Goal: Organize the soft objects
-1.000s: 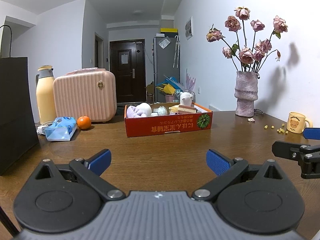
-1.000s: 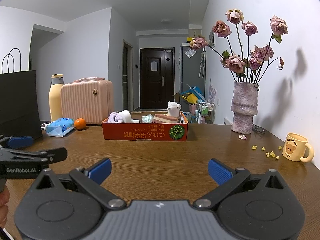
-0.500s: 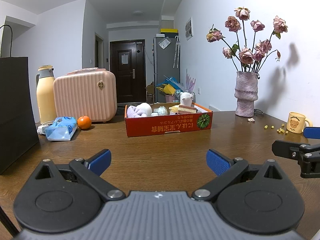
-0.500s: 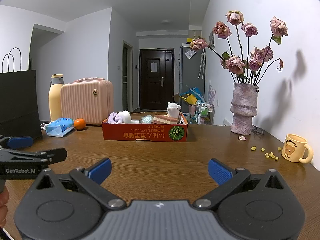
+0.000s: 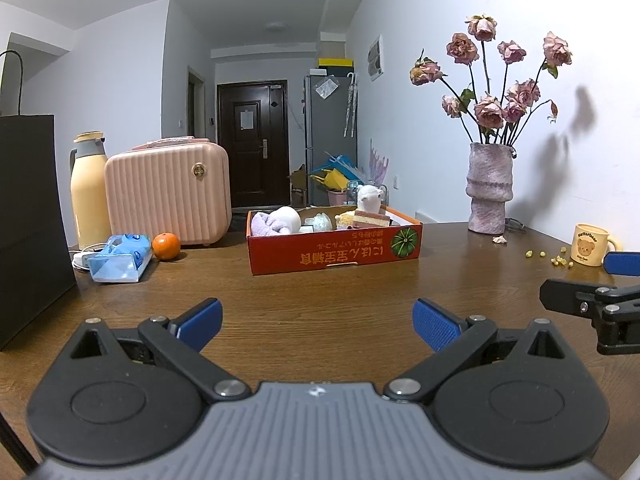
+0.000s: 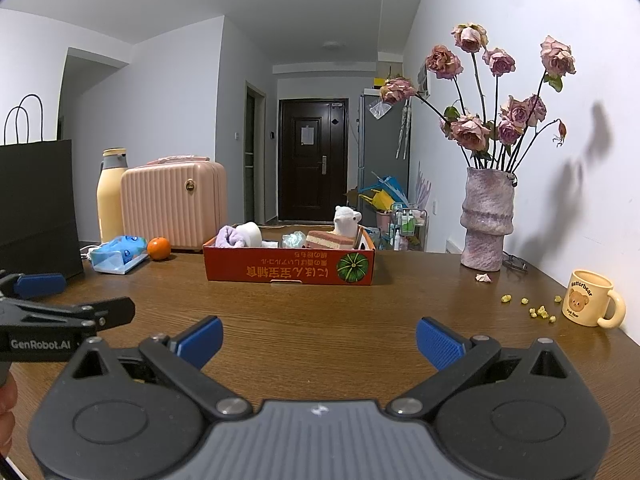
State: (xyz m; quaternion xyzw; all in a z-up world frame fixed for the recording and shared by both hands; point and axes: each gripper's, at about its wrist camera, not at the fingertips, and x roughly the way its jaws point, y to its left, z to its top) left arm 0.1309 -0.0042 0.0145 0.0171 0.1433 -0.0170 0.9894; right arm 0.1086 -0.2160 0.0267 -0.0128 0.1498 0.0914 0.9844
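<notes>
Both the left tongs (image 5: pixel 316 316) and right tongs (image 6: pixel 318 334) are spread apart, holding nothing, low over the worktop (image 6: pixel 320 312). At 12 o'clock, the red box (image 6: pixel 290 268) holds the soft toys (image 6: pixel 347 220).

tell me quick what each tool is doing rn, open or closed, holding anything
Left tool: open, holding nothing, over the wooden table.
Right tool: open, holding nothing, facing the red box.

The right gripper (image 6: pixel 318 342) has shifted marginally relative to the red box (image 6: pixel 288 270); otherwise nothing differs.
</notes>
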